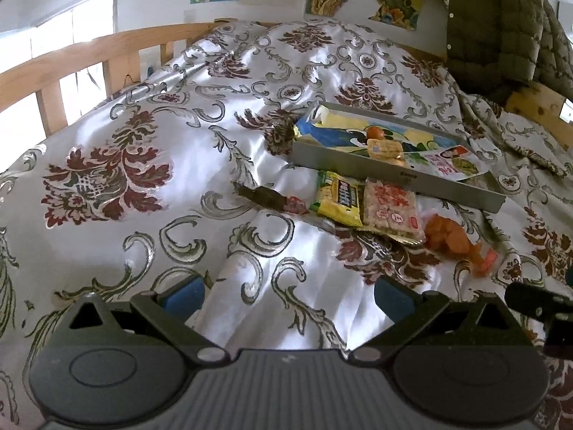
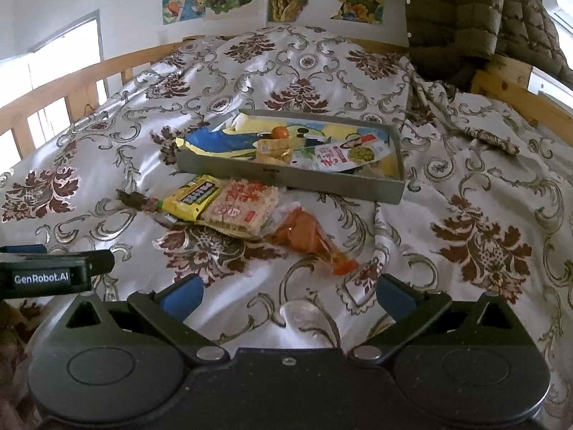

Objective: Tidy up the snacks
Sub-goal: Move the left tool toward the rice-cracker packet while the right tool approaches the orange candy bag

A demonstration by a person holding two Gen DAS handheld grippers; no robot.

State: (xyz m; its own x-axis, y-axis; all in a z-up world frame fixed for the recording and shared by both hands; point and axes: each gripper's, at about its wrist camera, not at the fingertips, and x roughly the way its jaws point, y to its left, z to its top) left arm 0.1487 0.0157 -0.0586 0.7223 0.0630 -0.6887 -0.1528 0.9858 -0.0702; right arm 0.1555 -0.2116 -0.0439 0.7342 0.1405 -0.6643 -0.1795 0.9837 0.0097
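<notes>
Both grippers, left gripper (image 1: 289,295) and right gripper (image 2: 288,295), are hovering with jaws apart, gripping nothing. Several snack packets (image 2: 222,204) are lying just beside the grey tray (image 2: 286,179), on its near side.

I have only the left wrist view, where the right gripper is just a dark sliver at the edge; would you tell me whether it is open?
Observer: Yes. In the right wrist view, the right gripper is open and holds nothing.
Operator: Thank you. Which loose snack lies nearest ahead of it?
Observer: The orange packet. It lies on the bedspread, almost straight ahead of the gap between the fingers and outside the grey tray.
</notes>
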